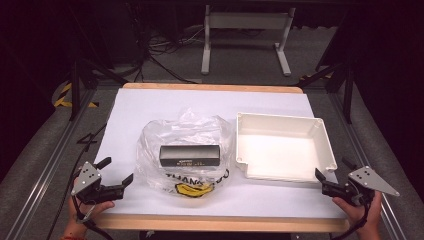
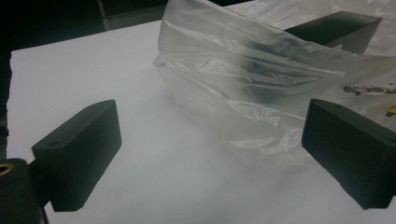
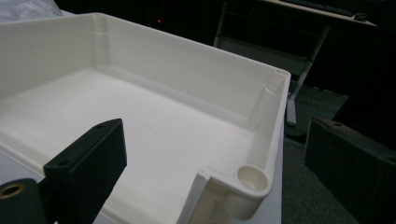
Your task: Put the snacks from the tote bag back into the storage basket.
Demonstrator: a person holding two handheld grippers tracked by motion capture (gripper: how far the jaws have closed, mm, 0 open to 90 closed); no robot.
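A clear plastic bag (image 1: pixel 185 150) with yellow and black print lies crumpled mid-table. A black rectangular box (image 1: pixel 190 155) rests with it; I cannot tell if it is inside or on top. My left gripper (image 1: pixel 116 171) hovers at the front left, open and empty, pointing toward the bag. In the left gripper view the bag (image 2: pixel 243 79) and box (image 2: pixel 336 29) lie just beyond the wide-apart jaws of this gripper (image 2: pixel 210 140). My right gripper (image 1: pixel 331 169) stands open at the front right corner of a white tray (image 1: pixel 327 150). In the right gripper view the tray's corner (image 3: pixel 247 179) sits between the spread jaws of the gripper (image 3: pixel 218 140), untouched.
A white sheet (image 1: pixel 150 107) covers the wooden table. The tray's inside (image 3: pixel 140 121) holds nothing. Beyond the far edge stand a white frame's legs (image 1: pixel 205 50) and cables on a dark floor. Metal rails run along both sides of the table.
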